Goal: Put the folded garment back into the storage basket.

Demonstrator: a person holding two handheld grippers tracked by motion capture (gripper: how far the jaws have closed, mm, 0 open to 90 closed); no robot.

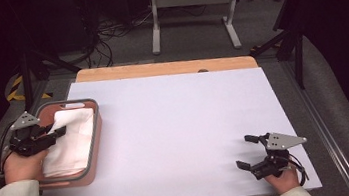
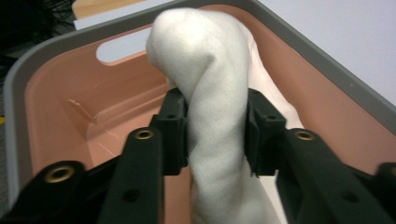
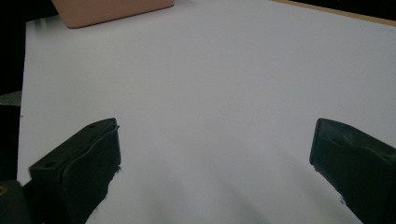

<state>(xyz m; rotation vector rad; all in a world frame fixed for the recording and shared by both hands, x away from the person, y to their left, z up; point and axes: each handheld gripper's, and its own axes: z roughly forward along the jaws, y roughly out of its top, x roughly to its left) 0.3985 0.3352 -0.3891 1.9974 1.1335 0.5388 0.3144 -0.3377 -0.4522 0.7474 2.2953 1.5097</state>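
The left gripper [image 2: 216, 135] is clamped on a bunched fold of the white cloth [image 2: 205, 70], pinched between both jaws inside the pink bin [image 1: 95, 133] at the bench's [image 1: 186, 127] left edge. This looks like the lifting step: next, probably raise the cloth clear of the bin's rim. The right gripper [image 1: 250, 151] rests well apart near the bench's right front, jaws spread and empty.

One pink basket [image 1: 96, 138] w/ grey rim, one white cloth [image 1: 69, 141] in it. Two grippers: left gripper [image 1: 58, 131], right gripper [image 1: 247, 151]. Two hands, one per gripper. One white tabletop [image 1: 181, 127], one wooden board strip [image 1: 159, 68] at far edge. One white frame stand [image 1: 191, 5] on floor beyond.
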